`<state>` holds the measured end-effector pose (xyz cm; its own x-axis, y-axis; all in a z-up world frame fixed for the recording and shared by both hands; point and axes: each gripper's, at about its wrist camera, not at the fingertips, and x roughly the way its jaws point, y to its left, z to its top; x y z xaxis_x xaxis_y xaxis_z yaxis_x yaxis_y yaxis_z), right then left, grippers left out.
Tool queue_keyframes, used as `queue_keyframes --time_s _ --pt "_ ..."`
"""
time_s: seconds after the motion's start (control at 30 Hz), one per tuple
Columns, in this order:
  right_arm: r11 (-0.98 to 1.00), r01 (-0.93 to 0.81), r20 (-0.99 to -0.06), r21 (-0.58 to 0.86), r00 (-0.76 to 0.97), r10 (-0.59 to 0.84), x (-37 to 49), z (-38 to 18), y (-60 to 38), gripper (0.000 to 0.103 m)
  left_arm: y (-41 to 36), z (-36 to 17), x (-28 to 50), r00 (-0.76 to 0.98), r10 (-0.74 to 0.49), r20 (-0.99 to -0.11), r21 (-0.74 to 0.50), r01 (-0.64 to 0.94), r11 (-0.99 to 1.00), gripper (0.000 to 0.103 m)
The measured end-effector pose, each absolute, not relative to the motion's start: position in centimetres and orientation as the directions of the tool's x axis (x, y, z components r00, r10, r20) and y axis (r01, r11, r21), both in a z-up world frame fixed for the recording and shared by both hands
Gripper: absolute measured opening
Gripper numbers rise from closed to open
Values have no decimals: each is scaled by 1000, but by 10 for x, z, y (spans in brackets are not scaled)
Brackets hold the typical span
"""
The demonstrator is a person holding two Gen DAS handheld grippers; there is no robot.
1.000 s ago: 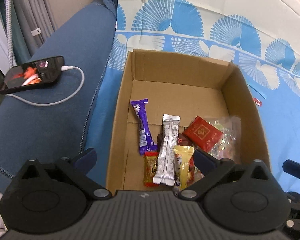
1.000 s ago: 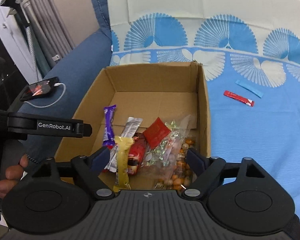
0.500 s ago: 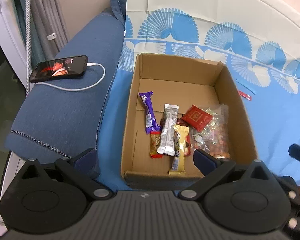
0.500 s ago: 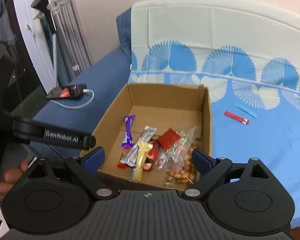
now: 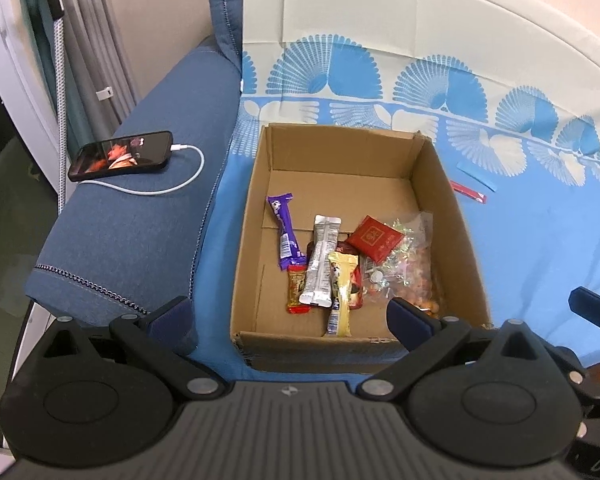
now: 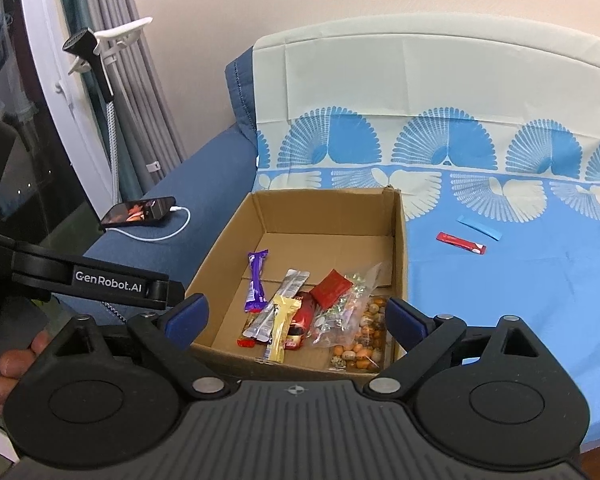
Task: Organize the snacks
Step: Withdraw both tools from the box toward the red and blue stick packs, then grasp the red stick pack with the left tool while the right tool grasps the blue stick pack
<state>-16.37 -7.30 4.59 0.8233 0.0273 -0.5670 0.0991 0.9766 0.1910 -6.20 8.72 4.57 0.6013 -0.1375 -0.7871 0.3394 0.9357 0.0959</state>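
Observation:
An open cardboard box stands on a blue patterned sheet. In it lie a purple bar, a silver bar, a yellow bar, a red packet and a clear bag of candies. My left gripper is open and empty, back above the box's near edge. My right gripper is open and empty, also back above the near edge.
A red stick packet and a blue strip lie on the sheet right of the box. A phone on a white cable rests on the blue sofa arm to the left.
Both grippers have pulled up and back from the box, so it looks smaller and farther. The snacks in the box have not moved.

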Motion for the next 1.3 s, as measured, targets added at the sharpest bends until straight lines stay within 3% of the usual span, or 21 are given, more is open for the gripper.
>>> queue_keyframes --time_s 0.27,0.57,0.87,1.2,1.27,1.3 --pt "970 143 -553 197 833 -11 -161 42 -109 96 64 48 -57 591 -125 -797 124 363 924 103" --pt "936 332 -593 114 779 -204 -114 23 -254 98 9 54 -5 597 -74 -799 150 316 937 103" --pt "929 368 -766 41 608 -207 31 -89 -388 99 -47 41 54 544 -27 -838 127 243 962 103" --pt "981 195 -805 8 583 -109 168 -172 -421 100 -96 18 101 570 34 -821 181 204 962 103" --pt "983 180 -801 -21 585 -125 177 -183 -421 90 -117 15 110 563 -6 -826 146 225 963 103" --pt "985 171 -763 -38 632 -139 173 -184 -421 76 -129 14 114 561 -28 -828 128 237 963 103"
